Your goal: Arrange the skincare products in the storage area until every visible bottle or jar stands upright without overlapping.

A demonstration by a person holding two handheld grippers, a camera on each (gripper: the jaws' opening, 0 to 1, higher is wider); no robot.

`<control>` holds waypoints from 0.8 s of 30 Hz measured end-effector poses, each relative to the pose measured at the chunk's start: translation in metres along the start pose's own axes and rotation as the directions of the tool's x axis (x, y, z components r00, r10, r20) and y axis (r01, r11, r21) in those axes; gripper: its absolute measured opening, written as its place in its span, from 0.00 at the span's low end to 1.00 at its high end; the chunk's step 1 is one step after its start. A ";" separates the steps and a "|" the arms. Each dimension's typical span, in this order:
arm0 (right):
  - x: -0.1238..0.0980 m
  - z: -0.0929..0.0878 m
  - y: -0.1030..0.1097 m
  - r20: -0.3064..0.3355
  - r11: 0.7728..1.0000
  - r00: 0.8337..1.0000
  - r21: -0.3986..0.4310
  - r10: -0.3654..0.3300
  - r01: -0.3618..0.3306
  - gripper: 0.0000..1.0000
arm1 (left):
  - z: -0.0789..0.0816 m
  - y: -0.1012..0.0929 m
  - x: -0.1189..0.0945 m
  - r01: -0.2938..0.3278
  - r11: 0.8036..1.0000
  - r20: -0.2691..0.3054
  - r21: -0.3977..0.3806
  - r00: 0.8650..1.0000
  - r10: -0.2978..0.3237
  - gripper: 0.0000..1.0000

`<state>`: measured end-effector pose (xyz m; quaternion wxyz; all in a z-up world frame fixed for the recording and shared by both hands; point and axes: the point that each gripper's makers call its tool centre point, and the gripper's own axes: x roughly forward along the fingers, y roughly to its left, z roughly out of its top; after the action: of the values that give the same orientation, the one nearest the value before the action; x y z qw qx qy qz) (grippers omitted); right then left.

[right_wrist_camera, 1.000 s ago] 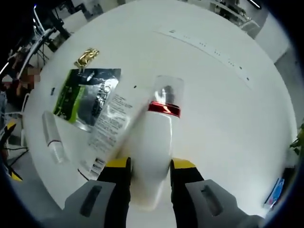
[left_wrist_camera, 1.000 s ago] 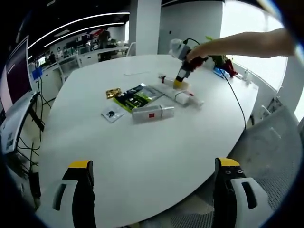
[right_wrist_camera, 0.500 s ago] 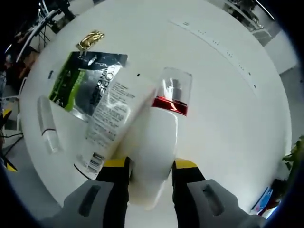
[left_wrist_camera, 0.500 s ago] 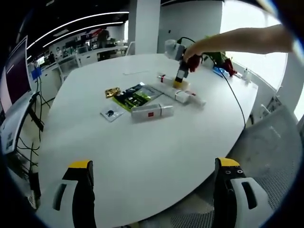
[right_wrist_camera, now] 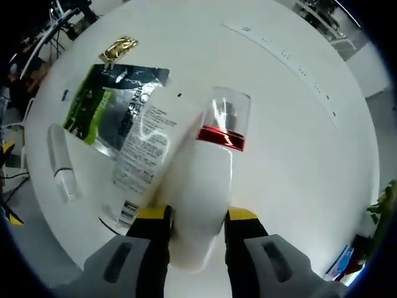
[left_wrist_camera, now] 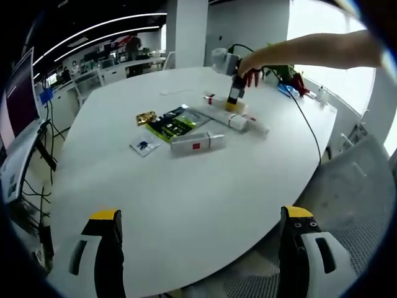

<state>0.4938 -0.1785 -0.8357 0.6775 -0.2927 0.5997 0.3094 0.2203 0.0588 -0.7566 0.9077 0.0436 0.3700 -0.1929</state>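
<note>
Right gripper (right_wrist_camera: 195, 217): closed on the white plastic bottle with red band and clear cap (right_wrist_camera: 208, 186), low on its body
Left gripper (left_wrist_camera: 198, 233): jaws wide apart, empty
Handling: likely rigid, smooth, light; squeeze the body between the fingers, cap pointing away beyond the tips

My left gripper (left_wrist_camera: 198, 248) carries two black fingers (left_wrist_camera: 107, 248) tipped with yellow pads, each backed by a white moulded shell. My right gripper (right_wrist_camera: 193, 217) matches: black fingers (right_wrist_camera: 152, 239), yellow tips, grey housings below. My bare arm (left_wrist_camera: 316, 53) wears no sleeve; a black cable (left_wrist_camera: 307, 127) trails behind.
</note>
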 end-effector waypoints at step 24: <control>-0.004 -0.002 -0.002 0.142 0.995 0.990 0.100 -0.022 0.008 0.29 | -0.003 0.000 0.001 -0.010 1.000 -0.015 0.015 1.000 0.011 0.99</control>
<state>0.4937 -0.1820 -0.8323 0.7347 -0.2402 0.5621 0.2941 0.2186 0.0595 -0.7596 0.9055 0.0538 0.3753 -0.1905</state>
